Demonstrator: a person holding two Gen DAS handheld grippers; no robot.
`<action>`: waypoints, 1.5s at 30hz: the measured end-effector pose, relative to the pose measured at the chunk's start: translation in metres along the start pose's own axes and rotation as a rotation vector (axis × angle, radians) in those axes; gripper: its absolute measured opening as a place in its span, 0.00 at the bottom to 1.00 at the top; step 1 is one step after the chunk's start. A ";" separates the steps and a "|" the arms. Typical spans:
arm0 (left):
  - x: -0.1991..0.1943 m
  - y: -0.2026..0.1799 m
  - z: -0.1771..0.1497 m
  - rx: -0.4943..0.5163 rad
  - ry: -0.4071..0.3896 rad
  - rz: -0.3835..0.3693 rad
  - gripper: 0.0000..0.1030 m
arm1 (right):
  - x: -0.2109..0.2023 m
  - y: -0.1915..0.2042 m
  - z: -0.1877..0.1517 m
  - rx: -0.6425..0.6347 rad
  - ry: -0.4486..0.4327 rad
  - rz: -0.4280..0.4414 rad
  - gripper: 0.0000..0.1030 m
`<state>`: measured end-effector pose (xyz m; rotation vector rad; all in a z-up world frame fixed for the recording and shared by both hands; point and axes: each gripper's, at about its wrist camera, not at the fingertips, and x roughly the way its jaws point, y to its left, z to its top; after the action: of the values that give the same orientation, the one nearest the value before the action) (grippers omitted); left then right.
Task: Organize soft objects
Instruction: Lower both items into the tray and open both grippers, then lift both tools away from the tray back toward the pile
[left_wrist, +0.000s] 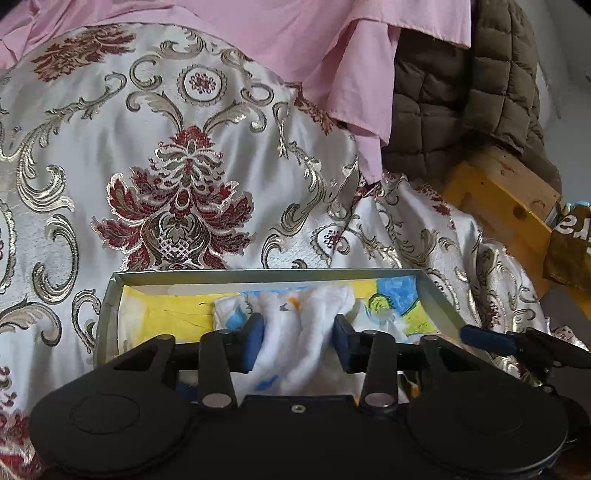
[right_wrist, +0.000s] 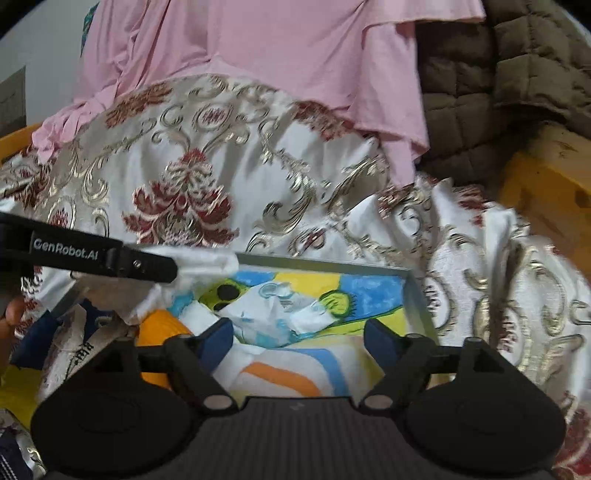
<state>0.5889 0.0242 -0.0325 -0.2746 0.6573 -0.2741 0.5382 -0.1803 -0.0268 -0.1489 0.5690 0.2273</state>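
we're mid-drop: left gripper (left_wrist: 299, 338) barely pinches the white cloth (left_wrist: 295, 332) over the box (left_wrist: 110, 295), right gripper (right_wrist: 299, 338) wide, empty; next, let go

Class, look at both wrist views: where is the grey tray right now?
The grey tray sits on the patterned satin cloth, directly ahead of both tools, low-centre in each view; white printed cloths lie inside it.

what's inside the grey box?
In the grey box: white cloth between the left gripper's pads, a crumpled white-blue piece, and a painted yellow-blue lining. Whatever lies beneath the cloths is covered.
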 end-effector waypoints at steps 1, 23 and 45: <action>-0.005 -0.002 -0.001 0.004 -0.009 0.002 0.50 | -0.007 -0.003 0.001 0.013 -0.011 -0.007 0.82; -0.191 -0.057 -0.015 0.054 -0.226 -0.008 0.97 | -0.206 0.010 0.032 0.089 -0.261 -0.015 0.99; -0.366 -0.095 -0.101 0.113 -0.360 -0.028 0.99 | -0.369 0.069 -0.031 0.073 -0.342 0.027 1.00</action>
<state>0.2325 0.0422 0.1272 -0.2177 0.2813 -0.2785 0.2024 -0.1831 0.1441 -0.0298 0.2388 0.2519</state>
